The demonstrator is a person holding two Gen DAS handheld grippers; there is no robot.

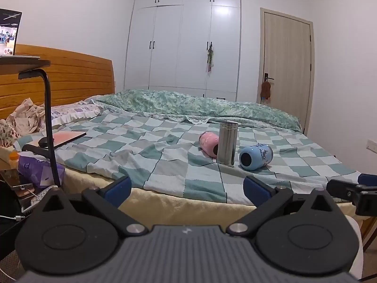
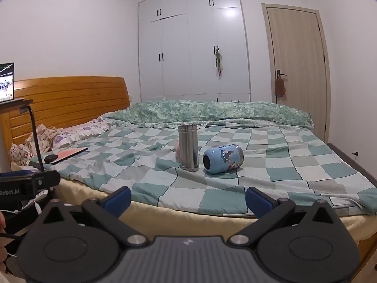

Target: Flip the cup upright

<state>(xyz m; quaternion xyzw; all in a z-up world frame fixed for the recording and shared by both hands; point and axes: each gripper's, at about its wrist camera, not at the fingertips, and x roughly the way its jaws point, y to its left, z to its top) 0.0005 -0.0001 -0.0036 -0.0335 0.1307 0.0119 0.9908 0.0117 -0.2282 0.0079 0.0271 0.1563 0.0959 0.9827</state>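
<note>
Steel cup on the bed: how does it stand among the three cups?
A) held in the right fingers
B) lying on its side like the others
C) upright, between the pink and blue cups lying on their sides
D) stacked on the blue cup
C: the steel cup stands upright while the pink cup and blue cup lie on their sides either side of it.

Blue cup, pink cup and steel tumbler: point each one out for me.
Blue cup (image 2: 222, 158): right wrist view, on its side wall, lying down.
Pink cup (image 1: 208, 144): left wrist view, on its side wall, lying down.
Steel tumbler (image 1: 227, 143): left wrist view, mid-body, standing upright.
</note>
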